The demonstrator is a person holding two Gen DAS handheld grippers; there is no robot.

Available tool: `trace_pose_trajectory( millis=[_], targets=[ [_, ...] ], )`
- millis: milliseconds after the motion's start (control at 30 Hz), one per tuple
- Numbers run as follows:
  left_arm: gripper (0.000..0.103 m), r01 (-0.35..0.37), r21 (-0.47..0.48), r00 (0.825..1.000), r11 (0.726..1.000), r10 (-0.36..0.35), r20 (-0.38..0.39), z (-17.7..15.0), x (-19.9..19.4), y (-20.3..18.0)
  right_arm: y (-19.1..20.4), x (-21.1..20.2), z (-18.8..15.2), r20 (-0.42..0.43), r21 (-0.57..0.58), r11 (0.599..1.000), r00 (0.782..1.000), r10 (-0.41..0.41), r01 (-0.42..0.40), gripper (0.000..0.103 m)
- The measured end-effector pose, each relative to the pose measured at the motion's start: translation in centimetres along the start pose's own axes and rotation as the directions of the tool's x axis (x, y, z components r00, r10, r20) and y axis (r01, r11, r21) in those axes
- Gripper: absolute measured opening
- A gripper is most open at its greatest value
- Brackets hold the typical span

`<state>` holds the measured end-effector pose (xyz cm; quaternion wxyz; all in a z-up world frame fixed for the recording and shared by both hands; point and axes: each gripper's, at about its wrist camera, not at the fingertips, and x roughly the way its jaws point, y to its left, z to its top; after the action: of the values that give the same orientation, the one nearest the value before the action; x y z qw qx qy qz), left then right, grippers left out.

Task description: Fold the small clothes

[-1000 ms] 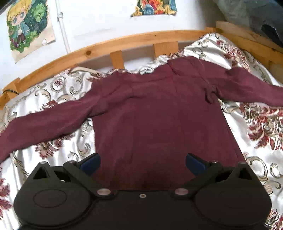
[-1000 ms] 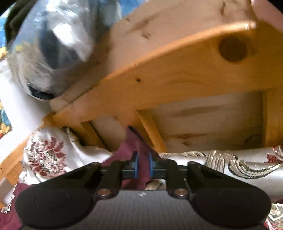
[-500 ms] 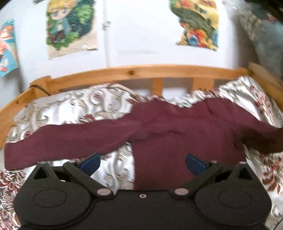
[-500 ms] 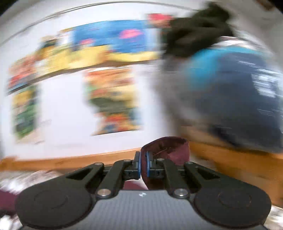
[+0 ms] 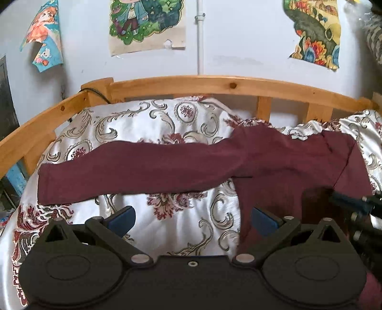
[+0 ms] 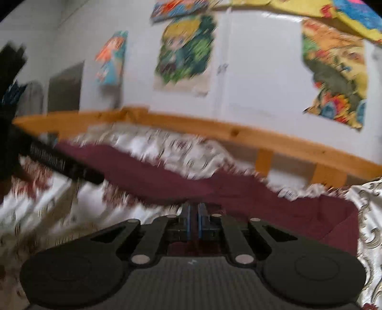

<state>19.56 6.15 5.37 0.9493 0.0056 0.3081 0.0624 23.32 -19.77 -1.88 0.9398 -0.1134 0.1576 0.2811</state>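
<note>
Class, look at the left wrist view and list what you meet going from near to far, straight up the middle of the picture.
Left claw → patterned bedspread → maroon sleeve → wooden bed rail → white wall.

Wooden bed rail (image 5: 214,83), floral satin bedspread (image 5: 148,124), postered white wall (image 5: 238,35).

shirt (image 5: 274,162): plain maroon
bedspread (image 5: 148,126): glossy white, grey-gold scrolls, dark red floral motifs
bed rail (image 5: 214,83): honey-coloured wood with a dark knot
wall (image 5: 238,43): pale bluish white
posters (image 5: 145,21): bright cartoon prints in green, orange, blue, yellow
left gripper (image 5: 192,218): black body, blue pads
right gripper (image 6: 193,220): black body, blue pads
</note>
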Motion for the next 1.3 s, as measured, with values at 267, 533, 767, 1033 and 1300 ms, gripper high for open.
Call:
trace_pose_trajectory(
  millis=[267,533,767,1033,1300],
  targets=[
    [0.102,0.084,-0.022,0.996,0.996,-0.083,0.02,-0.2,1.4,-1.2,-0.5,-3.9,-2.3,-0.051,-0.023,0.997,0.996,0.066,-0.067,0.084],
    [0.102,0.112,0.044,0.992,0.993,-0.109,-0.071,-2.9,5.2,-8.3,-9.3,-4.2,-6.2,-0.099,0.154,0.95,0.961,-0.26,0.273,0.09],
    [0.102,-0.01,0.215,0.983,0.977,0.048,-0.174,-7.6,7.7,-12.2,-20.0,-1.2,-9.1,-0.176,0.405,0.814,0.909,-0.378,0.417,0.076],
    [0.102,-0.032,0.204,0.982,0.978,0.069,-0.178,-9.5,7.7,-11.5,-23.5,1.2,-11.8,-0.176,0.532,0.783,0.947,-0.27,0.322,0.027],
    [0.102,-0.079,0.014,0.993,0.997,0.08,-0.084,-6.6,2.8,-4.0,-23.9,0.9,-12.0,-0.184,0.588,0.74,0.945,-0.271,0.326,0.032]
  ],
)
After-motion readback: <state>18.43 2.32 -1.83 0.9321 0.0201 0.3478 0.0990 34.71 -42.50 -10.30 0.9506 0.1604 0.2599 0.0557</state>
